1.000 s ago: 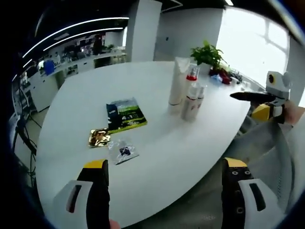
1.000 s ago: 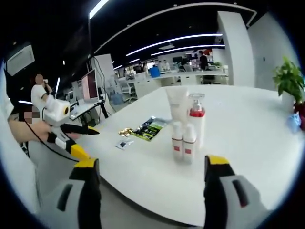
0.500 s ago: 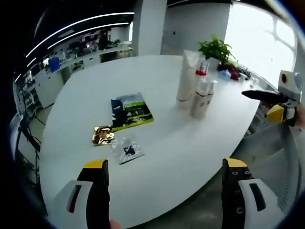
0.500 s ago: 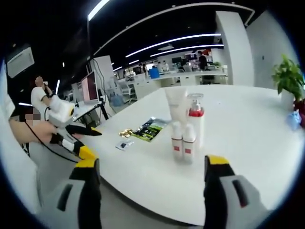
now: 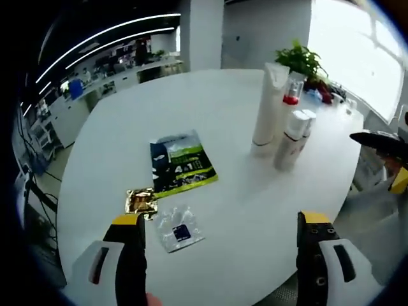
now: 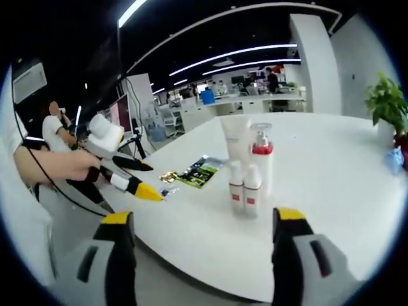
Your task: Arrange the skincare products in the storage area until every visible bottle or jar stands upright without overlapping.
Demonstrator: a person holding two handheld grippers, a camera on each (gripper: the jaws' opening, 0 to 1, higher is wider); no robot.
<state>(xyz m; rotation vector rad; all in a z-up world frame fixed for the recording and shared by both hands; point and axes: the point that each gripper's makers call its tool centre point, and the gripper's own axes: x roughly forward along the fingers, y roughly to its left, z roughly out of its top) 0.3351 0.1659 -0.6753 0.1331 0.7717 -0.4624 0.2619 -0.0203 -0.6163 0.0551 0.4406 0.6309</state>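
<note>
Since 1 s ago we've pushed the left gripper [image 5: 218, 239] out over the table [image 5: 229, 204]; both grippers' jaws gape, empty. Nearest: clear packet [image 5: 179, 228], gold packet [image 5: 141, 201], green pouch [image 5: 181, 163], print unreadable. Farther, bottles [image 6: 245, 186] and tube [image 6: 236, 138] upright, labels too small.

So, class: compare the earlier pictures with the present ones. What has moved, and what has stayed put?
The left gripper has moved forward over the white table, toward the flat sachets: the dark green packet, gold foil one and clear one. Nothing was gripped or released. The white tube, red-collared pump bottle and two small white bottles stayed upright; the right gripper barely shifted.
</note>
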